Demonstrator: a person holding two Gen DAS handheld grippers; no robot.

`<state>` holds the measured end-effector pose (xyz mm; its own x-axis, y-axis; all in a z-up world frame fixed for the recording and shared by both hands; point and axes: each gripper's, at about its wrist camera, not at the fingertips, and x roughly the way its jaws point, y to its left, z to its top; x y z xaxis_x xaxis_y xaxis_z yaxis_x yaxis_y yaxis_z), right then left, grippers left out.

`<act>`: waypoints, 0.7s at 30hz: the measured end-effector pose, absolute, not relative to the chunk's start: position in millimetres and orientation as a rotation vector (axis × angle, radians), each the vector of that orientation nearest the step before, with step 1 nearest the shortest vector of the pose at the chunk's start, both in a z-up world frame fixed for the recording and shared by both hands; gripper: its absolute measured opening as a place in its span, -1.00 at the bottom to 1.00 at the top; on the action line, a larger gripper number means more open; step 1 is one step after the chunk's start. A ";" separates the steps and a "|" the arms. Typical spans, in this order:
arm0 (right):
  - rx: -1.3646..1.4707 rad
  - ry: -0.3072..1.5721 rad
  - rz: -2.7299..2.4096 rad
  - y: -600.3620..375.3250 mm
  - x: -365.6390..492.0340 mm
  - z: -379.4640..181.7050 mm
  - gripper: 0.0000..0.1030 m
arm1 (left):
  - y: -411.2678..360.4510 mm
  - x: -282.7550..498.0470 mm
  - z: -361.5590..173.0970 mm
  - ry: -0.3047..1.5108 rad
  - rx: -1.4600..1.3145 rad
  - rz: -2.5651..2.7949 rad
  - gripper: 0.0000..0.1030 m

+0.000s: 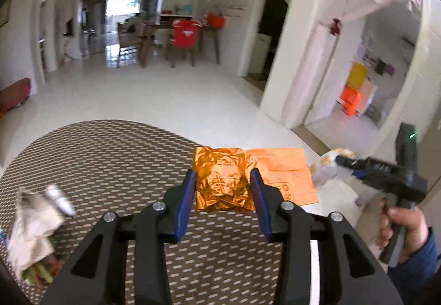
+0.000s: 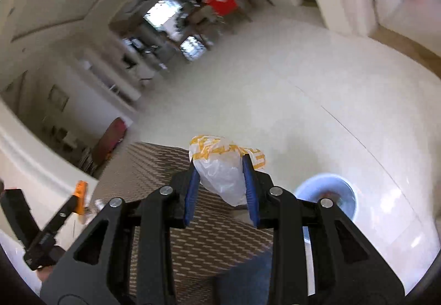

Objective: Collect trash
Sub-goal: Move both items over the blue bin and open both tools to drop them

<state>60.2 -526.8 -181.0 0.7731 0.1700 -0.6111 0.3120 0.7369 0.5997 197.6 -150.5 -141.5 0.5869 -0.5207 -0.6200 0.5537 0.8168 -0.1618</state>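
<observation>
**Desk:** What is nearest the left-hand camera?

**Photographer:** The left gripper (image 1: 222,189), its blue-padded jaws clamped on a crumpled orange foil wrapper (image 1: 220,181), held above a round table under a brown woven cloth with pale dashes (image 1: 110,161). A flat orange paper sheet (image 1: 284,172) lies just right of the wrapper. A heap of crumpled white paper and green scraps (image 1: 33,236) sits on the cloth at far left.

**Desk:** And the other hand?

**Photographer:** The right gripper (image 2: 222,181) pinches a white plastic bag with yellow print (image 2: 223,167), jaws narrowed onto it, over the table edge. A pale blue round bin (image 2: 328,194) stands on the white tiled floor (image 2: 303,84) just beyond, to the right.

**Desk:** Farther back?

**Photographer:** A wooden dining table (image 1: 165,26), with a chair draped in a red shirt (image 1: 186,32), well apart across the floor.
</observation>
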 end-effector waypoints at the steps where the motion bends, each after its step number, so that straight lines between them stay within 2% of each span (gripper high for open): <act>1: 0.767 0.720 -0.105 -534.6 58.9 -194.9 -0.42 | -161.0 196.5 -144.7 0.712 0.059 -0.642 -0.23; 6: 0.803 0.793 -0.158 -559.0 58.4 -242.7 -0.42 | -210.6 192.0 -157.2 0.733 0.103 -0.697 -0.23; 9: 0.842 0.838 -0.157 -571.4 61.2 -270.5 -0.34 | -235.9 192.7 -166.7 0.754 0.131 -0.718 -0.23; 10: 0.850 0.852 -0.170 -573.8 62.3 -278.8 0.03 | -244.3 194.0 -168.6 0.762 0.141 -0.722 -0.23; 12: 0.860 0.860 -0.191 -581.2 66.4 -285.4 0.41 | -262.3 194.4 -176.9 0.782 0.163 -0.734 -0.23; 13: 0.866 0.862 -0.195 -584.5 64.8 -287.9 0.50 | -269.8 195.4 -178.7 0.788 0.170 -0.738 -0.23; 16: 0.871 0.840 -0.222 -593.1 55.9 -284.7 0.66 | -295.2 197.6 -191.2 0.814 0.199 -0.757 -0.23; 21: 0.865 0.766 -0.254 -610.6 31.0 -260.2 0.74 | -343.8 200.6 -221.3 0.876 0.270 -0.794 -0.23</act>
